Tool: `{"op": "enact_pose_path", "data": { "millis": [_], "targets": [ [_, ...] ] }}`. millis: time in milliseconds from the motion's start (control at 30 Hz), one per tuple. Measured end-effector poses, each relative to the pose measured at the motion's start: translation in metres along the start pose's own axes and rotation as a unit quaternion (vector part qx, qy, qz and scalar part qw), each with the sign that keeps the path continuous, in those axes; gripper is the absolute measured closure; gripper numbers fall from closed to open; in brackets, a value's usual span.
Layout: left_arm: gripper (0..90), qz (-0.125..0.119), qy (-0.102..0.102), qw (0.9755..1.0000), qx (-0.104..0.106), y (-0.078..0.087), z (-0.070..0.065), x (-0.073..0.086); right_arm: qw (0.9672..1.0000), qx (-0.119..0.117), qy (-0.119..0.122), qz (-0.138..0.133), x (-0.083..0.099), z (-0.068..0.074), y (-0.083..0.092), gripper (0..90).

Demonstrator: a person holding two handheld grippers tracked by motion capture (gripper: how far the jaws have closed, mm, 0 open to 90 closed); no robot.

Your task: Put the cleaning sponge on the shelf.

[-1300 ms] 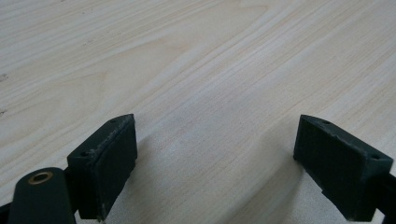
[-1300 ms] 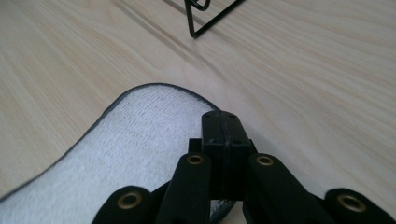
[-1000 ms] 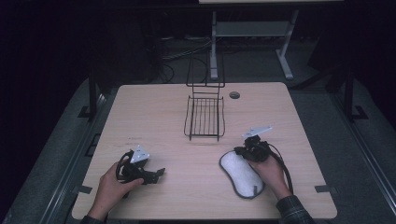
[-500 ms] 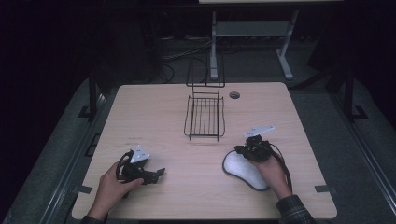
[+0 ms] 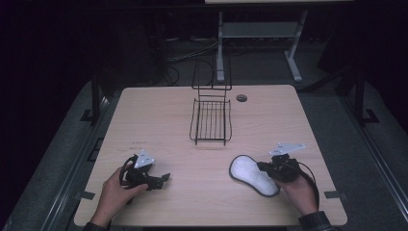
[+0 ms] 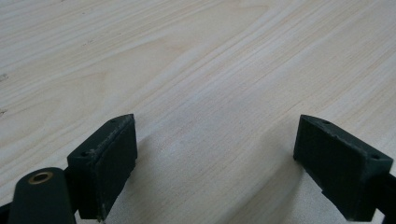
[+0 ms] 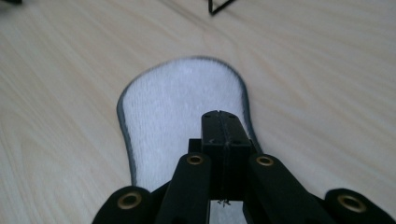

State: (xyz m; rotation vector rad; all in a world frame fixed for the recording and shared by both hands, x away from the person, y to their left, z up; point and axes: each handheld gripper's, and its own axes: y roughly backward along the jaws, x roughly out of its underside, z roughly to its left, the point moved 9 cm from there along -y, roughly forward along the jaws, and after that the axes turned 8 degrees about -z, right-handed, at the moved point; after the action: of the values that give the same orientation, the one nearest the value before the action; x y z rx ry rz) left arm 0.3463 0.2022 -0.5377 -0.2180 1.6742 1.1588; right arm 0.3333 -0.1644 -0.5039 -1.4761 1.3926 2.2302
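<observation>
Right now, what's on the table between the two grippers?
Just bare wood between the left gripper and the white insole under the right gripper, as the high view shows.

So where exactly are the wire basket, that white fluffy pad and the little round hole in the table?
wire basket (image 5: 210, 120): high view, on its barred floor.
white fluffy pad (image 5: 248, 172): high view, on its white middle.
round hole (image 5: 241, 98): high view, on its dark centre, near the table's far edge.

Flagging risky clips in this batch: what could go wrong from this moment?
The right gripper looks shut over the white fleecy insole with a grey edge, but what it pinches is hidden; the hold may be thin and slip. If the insole is meant for the black wire rack, its limp free end could snag the wires. The left gripper rests open, giving no support.
</observation>
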Motion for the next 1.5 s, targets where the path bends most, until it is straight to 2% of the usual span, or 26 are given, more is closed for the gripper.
{"op": "enact_pose_path", "data": {
  "millis": [67,200,433,567,667,867,967,1033,1133,1333,1467,1500],
  "targets": [
    [12.7,0.000,0.000,1.0000,0.000,0.000,0.000,0.000,0.9999,-0.001,0.001,0.013,0.007,0.001,-0.002,89.4],
    [12.7,0.000,0.000,1.0000,0.000,0.000,0.000,0.000,0.9997,-0.004,0.004,0.023,0.010,0.004,-0.008,89.5],
    [12.7,0.000,0.000,1.0000,0.000,0.000,0.000,0.000,0.9994,-0.021,0.013,0.023,0.005,0.015,-0.017,89.5],
    [12.7,0.000,0.000,1.0000,0.000,0.000,0.000,0.000,0.9990,-0.033,0.022,0.023,-0.002,0.025,-0.027,89.5],
    [12.7,0.000,0.000,1.0000,0.000,0.000,0.000,0.000,0.9980,-0.047,0.036,0.024,-0.007,0.038,-0.036,89.4],
    [12.7,0.000,0.000,1.0000,0.000,0.000,0.000,0.000,0.9969,-0.056,0.050,0.025,-0.011,0.049,-0.042,89.0],
    [12.7,0.000,0.000,1.0000,0.000,0.000,0.000,0.000,0.9964,-0.062,0.055,0.019,-0.013,0.048,-0.039,83.7],
    [12.7,0.000,0.000,1.0000,0.000,0.000,0.000,0.000,0.9967,-0.063,0.050,0.013,-0.015,0.048,-0.037,79.2],
    [12.7,0.000,0.000,1.0000,0.000,0.000,0.000,0.000,0.9964,-0.070,0.047,-0.005,-0.018,0.046,-0.033,62.4],
    [12.6,0.000,0.000,1.0000,0.000,0.000,0.000,0.000,0.9961,-0.077,0.042,0.009,-0.017,0.046,-0.037,27.6],
    [12.7,0.000,0.000,1.0000,0.000,0.000,0.000,0.000,0.9954,-0.072,0.061,0.012,-0.017,0.047,-0.043,13.7],
    [12.7,0.000,0.000,1.0000,0.000,0.000,0.000,0.000,0.9948,-0.075,0.067,0.016,-0.017,0.047,-0.046,13.4]
  ]
}}
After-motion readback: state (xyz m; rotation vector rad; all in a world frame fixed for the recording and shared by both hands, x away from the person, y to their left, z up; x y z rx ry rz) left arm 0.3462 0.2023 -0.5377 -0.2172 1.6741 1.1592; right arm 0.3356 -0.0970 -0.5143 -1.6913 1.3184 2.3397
